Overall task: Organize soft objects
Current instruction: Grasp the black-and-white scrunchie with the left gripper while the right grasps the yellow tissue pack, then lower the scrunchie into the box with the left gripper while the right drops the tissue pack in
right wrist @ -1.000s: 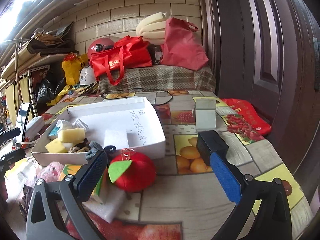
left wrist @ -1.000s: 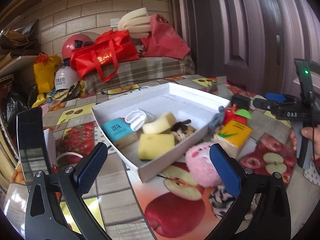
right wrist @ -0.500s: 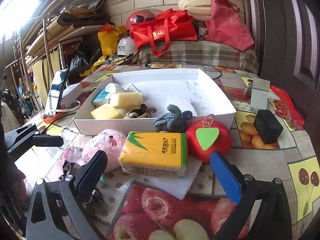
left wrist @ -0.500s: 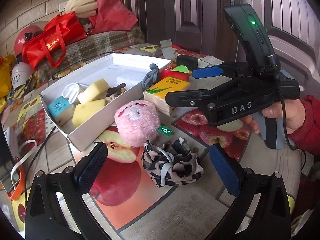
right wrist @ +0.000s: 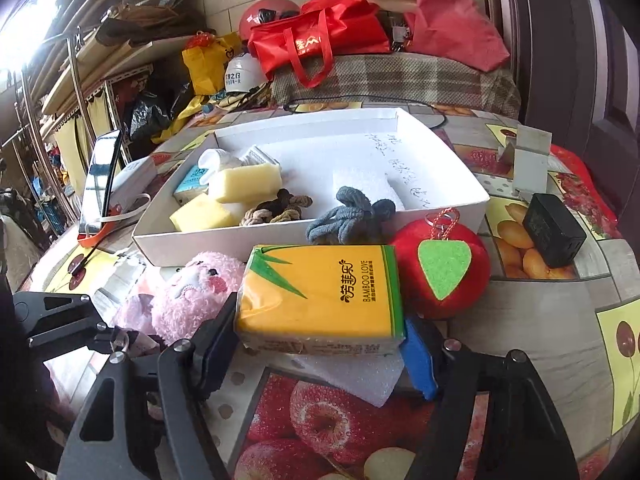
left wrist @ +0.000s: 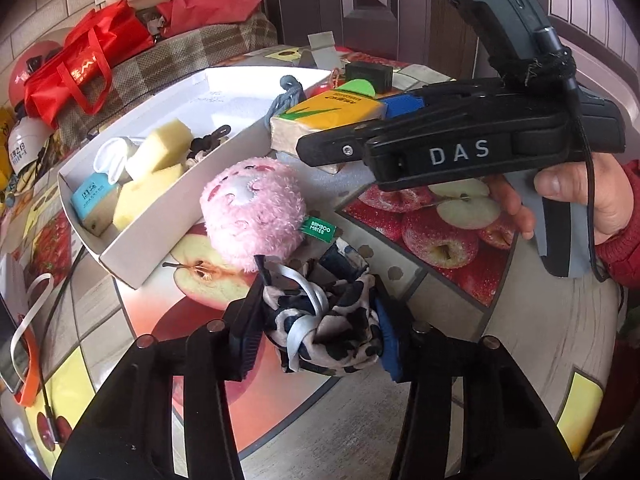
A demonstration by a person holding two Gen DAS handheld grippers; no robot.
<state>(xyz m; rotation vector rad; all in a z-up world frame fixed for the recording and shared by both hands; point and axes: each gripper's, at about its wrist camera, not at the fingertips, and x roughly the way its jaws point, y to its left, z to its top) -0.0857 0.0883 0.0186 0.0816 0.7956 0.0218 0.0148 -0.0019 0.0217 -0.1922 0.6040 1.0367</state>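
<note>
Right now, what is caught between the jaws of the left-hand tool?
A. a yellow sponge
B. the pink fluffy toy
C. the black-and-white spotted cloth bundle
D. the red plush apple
C: in the left wrist view the left gripper has its jaws pressed against both sides of the spotted cloth bundle, while the pink fluffy toy lies just beyond it, outside the jaws.

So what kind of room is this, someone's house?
Probably a lived-in home's storage or entry room: a table under a fruit-print oilcloth, red shopping bags and helmets piled on a plaid-covered bench, and cluttered shelves along a brick wall.
</note>
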